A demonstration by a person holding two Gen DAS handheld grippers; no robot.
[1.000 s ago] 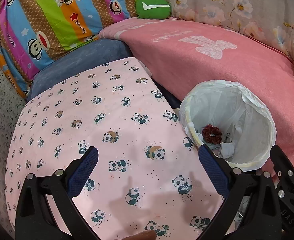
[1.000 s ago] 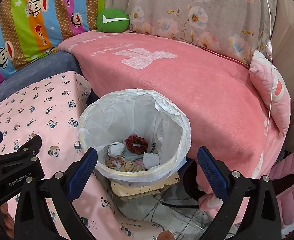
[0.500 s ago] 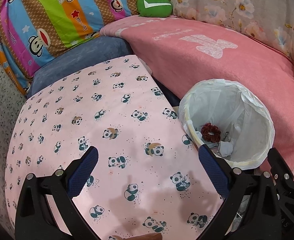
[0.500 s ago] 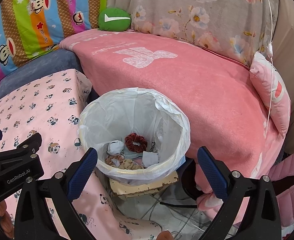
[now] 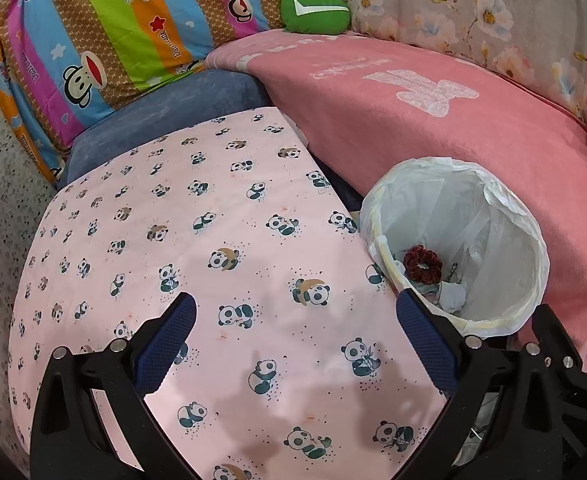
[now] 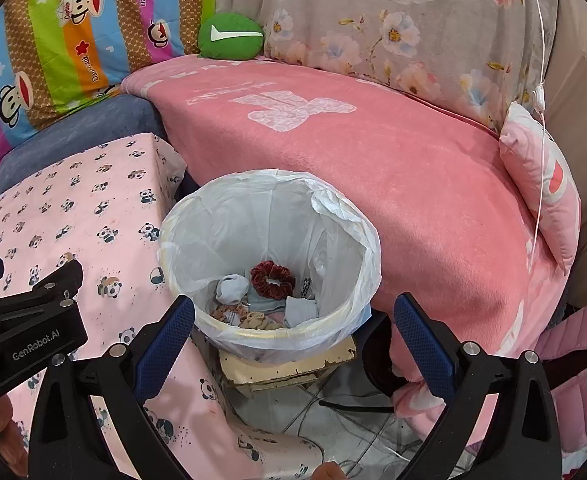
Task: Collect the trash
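Observation:
A waste bin with a white plastic liner (image 6: 333, 208) stands on a small worn stool between a panda-print table and a pink sofa; it also shows in the left wrist view (image 5: 509, 216). Inside lie a dark red scrunchie (image 6: 272, 280), crumpled white tissues (image 6: 231, 288) and beige scraps (image 6: 253, 320). My right gripper (image 6: 293, 320) is open and empty, just above the bin's near rim. My left gripper (image 5: 293, 320) is open and empty above the panda-print tablecloth (image 5: 197, 216), left of the bin.
A pink blanket (image 6: 373, 152) covers the sofa behind the bin. A green cushion (image 6: 231, 36), a striped monkey-print cushion (image 5: 93, 40) and a floral cover (image 6: 393, 20) stand at the back. Cables lie on the tiled floor (image 6: 353, 432) below the stool.
Both grippers have drifted back and slightly up, so the view of bin and table has shifted a little. Both stay open and empty.

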